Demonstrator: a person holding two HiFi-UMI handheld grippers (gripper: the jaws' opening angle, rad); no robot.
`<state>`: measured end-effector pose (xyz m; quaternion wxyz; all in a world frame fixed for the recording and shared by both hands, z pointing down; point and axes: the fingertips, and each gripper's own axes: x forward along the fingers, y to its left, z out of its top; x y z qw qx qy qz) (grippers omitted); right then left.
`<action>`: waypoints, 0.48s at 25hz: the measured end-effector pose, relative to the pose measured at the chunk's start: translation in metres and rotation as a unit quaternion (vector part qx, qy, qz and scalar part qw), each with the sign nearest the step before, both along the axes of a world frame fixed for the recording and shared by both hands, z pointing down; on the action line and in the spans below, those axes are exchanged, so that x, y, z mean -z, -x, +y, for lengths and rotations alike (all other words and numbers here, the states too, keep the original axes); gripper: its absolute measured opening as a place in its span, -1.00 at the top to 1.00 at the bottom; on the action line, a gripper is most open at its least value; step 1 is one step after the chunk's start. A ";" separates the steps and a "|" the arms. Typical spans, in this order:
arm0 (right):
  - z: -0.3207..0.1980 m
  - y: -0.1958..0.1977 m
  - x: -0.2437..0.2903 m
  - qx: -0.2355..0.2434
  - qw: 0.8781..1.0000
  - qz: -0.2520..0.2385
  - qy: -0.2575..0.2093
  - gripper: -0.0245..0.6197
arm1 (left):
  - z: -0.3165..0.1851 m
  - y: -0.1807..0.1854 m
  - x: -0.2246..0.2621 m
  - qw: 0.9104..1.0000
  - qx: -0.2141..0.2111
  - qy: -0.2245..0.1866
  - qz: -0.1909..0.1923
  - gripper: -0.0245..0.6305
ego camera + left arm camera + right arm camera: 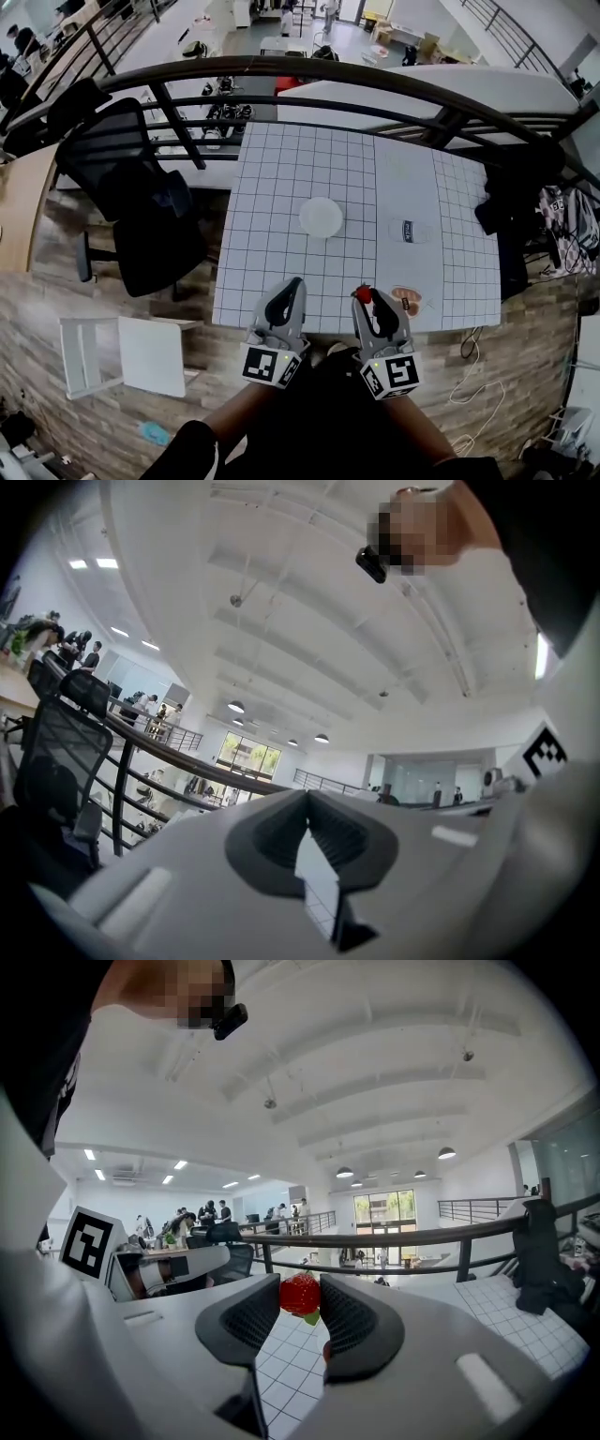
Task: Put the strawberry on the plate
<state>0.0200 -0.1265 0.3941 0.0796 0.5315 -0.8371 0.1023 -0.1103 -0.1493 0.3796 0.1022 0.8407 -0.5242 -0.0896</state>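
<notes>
The right gripper (369, 298) clamps the strawberry (299, 1292) at its jaw tips, one pad against each side and a green leaf hanging at 6 o'clock. In the head view the fruit is over the table's (281, 187) near edge, with the plate (322, 217) well apart at 11 o'clock. The left gripper (307, 803), at the right's 9 o'clock, has its jaws closed tip to tip and empty.

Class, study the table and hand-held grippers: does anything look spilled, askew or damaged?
Nothing stands out. The round white plate lies flat and bare on the white grid-patterned table; the red strawberry sits whole in the right hand-held gripper.
</notes>
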 end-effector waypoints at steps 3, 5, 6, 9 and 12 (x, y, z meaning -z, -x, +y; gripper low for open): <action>-0.015 -0.002 -0.005 0.000 1.000 -0.005 0.003 0.52 | -0.009 0.000 -0.006 1.000 0.006 0.009 -0.011 0.90; -0.029 -0.001 -0.009 0.004 1.000 -0.013 0.005 0.52 | -0.015 0.001 -0.012 1.000 0.012 0.016 -0.015 0.90; -0.036 0.000 -0.011 0.008 1.000 -0.016 0.005 0.52 | -0.018 0.002 -0.015 1.000 0.017 0.016 -0.020 0.90; -0.060 0.003 -0.014 0.025 0.999 -0.020 0.001 0.52 | -0.026 0.002 -0.029 0.998 0.034 0.024 -0.039 0.90; -0.090 0.009 -0.030 0.047 0.999 -0.016 0.012 0.52 | -0.044 0.001 -0.041 0.997 0.041 0.039 -0.054 0.90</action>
